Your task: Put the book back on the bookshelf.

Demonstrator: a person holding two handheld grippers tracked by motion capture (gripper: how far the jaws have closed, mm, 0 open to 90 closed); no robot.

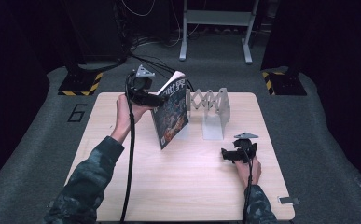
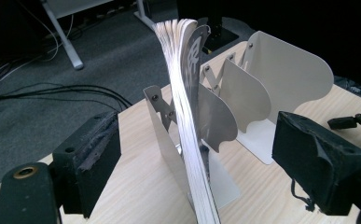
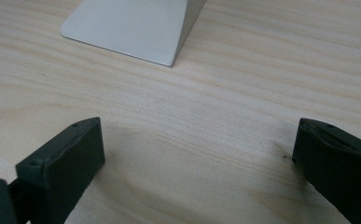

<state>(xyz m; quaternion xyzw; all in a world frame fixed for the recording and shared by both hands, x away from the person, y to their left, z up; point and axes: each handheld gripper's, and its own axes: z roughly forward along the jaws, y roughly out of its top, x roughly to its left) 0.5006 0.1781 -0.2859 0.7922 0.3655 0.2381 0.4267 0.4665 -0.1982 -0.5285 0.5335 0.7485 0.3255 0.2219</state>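
Bench [image 1: 183,186]: pale wood top, standing on grey carpet with black cables trailing across the floor behind it.

Book [image 1: 171,112]: dark pictured cover with white characters near the top. It stands on its lower edge near the middle of the bench, leaning, just left of the rack. In the left gripper view its fanned white page edges [image 2: 187,116] rise straight up between the two jaws, with the rack's plates close behind.

Rack [image 1: 213,109]: light grey metal, an accordion-type book holder with several upright rounded plates joined by riveted scissor links, and a flat foot plate [image 3: 131,28] resting on the bench. It sits at the far centre of the bench, right of the book.

Left gripper [image 1: 162,98]: raised above the bench at the book's upper part, hand [image 1: 124,112] below it, black cable hanging down along the forearm. From its own camera the jaws stand wide apart on either side of the pages, not pressing them; released.

Right gripper [image 1: 225,154]: low over the bench at the right, near the rack's foot plate, pointing left. Jaws spread wide over bare wood, nothing between them; released.

Sleeves [image 1: 89,182]: camouflage pattern, entering from the near edge.
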